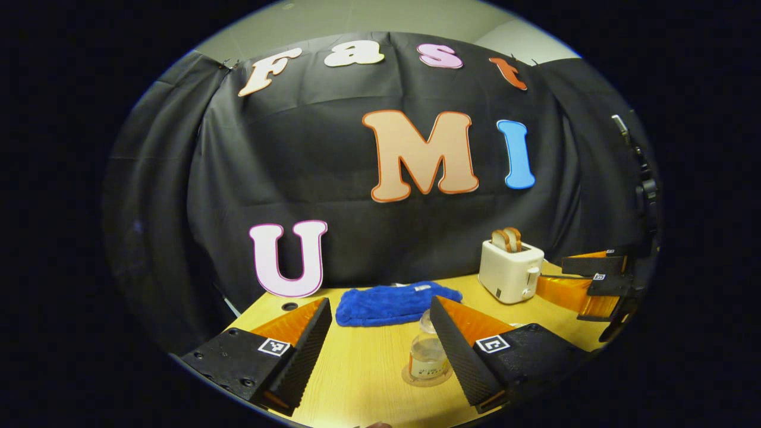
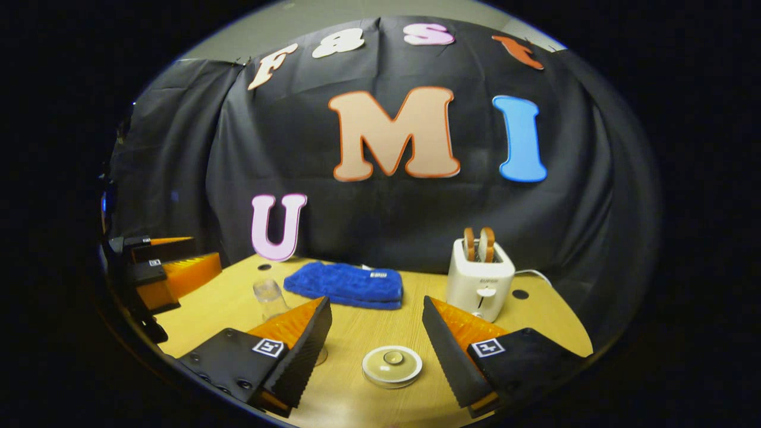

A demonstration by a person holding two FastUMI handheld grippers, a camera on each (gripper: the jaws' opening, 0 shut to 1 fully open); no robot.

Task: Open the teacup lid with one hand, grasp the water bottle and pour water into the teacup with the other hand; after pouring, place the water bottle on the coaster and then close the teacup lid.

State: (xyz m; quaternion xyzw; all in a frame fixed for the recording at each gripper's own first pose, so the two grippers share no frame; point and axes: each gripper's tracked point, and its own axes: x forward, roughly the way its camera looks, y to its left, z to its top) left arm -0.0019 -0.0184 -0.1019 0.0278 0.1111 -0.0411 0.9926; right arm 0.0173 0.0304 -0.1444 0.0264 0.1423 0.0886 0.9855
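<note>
Fingers spread on both: left gripper (image 1: 380, 339) holds nothing, jaws apart with the water bottle (image 1: 429, 352) just ahead, partly behind its right-hand finger; right gripper (image 2: 376, 342) also released, the teacup lid (image 2: 392, 364) lying on the table (image 2: 351, 339) between its fingers, not touched. Bottle stands upright on what looks like the coaster (image 1: 416, 380), clear plastic with water in it. My read: light to moderate, smooth and slippery, walls may flex, so take it mid-body, square across, not by the cap. Lid is a low pale disc with a small centre knob; the cup under it can't be made out. Likely hard, glassy and chippable; pinch the knob, since the rim is too wide and flat. Count: one bottle, one lid, one coaster, two grippers. Further back: one blue cloth (image 2: 346, 285), one white toaster (image 2: 480, 279) with two slices in it.
</note>
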